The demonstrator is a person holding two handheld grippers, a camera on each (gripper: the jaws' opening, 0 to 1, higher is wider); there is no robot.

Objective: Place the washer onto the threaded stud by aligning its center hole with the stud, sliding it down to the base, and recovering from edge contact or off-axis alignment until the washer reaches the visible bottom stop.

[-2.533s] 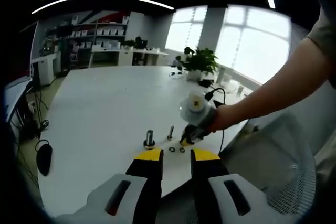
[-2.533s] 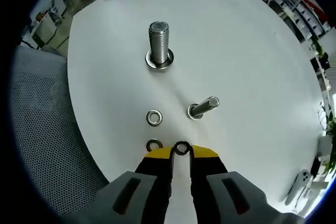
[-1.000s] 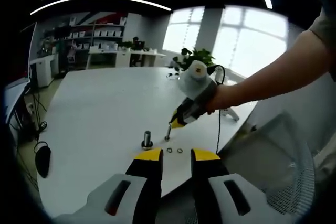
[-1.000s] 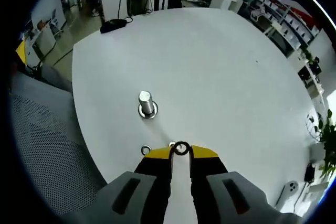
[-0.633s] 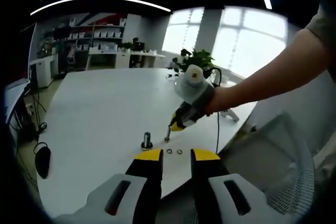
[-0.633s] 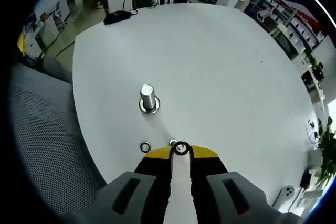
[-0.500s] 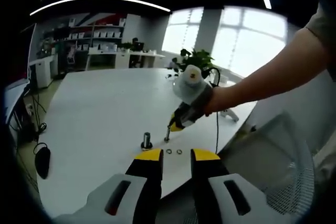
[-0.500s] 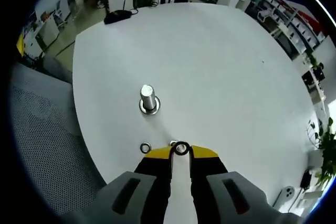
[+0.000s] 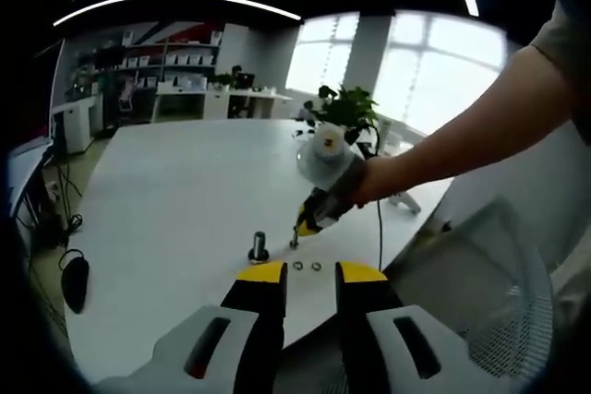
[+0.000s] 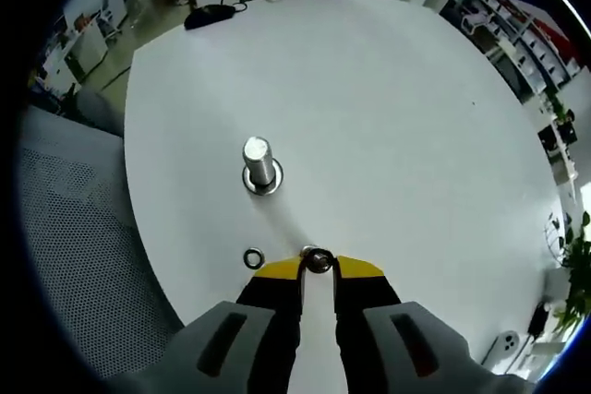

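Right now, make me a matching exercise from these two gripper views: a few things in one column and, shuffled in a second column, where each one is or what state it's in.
Things:
1. washer
2. large threaded stud
3. loose washer
4. left gripper

Places or states:
A. lying flat on the white table
B. jaws apart, holding nothing
C. standing upright on its wide base
D. pinched between the right gripper jaw tips

Pairs: 1-D, 2-C, 3-A, 4-B
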